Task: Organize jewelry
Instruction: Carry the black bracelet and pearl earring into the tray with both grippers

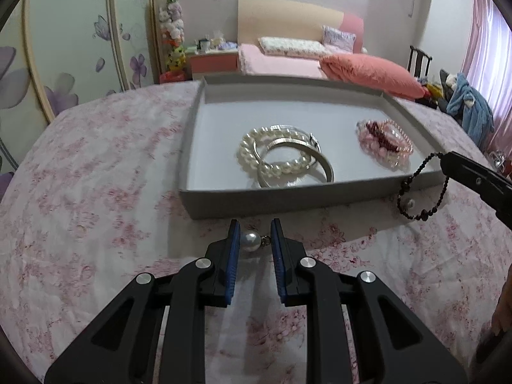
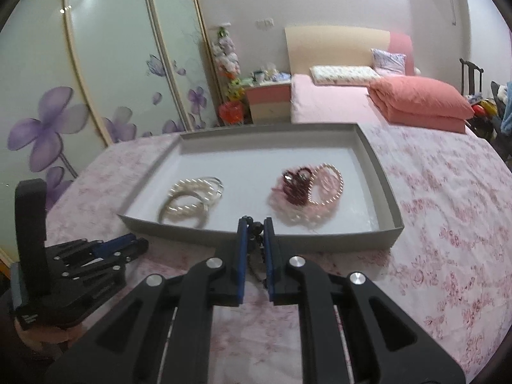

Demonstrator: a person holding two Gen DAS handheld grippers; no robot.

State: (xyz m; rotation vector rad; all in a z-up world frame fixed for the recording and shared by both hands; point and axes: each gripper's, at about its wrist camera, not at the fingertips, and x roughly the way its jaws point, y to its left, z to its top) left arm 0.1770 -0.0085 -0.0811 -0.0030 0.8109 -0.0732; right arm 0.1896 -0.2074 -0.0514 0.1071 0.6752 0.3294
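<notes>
The right gripper is blurred, its jaws clamped on a dark bead bracelet dangling just outside the grey cardboard tray. Before the tray's near wall, the left gripper stands parted around a round glossy pearl.

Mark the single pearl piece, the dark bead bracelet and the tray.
pearl piece [image 1: 252, 241], left wrist view, on the round pearl.
dark bead bracelet [image 1: 404, 192], left wrist view, on the hanging loop's left strand.
tray [image 1: 288, 197], left wrist view, on the near outer wall.
</notes>
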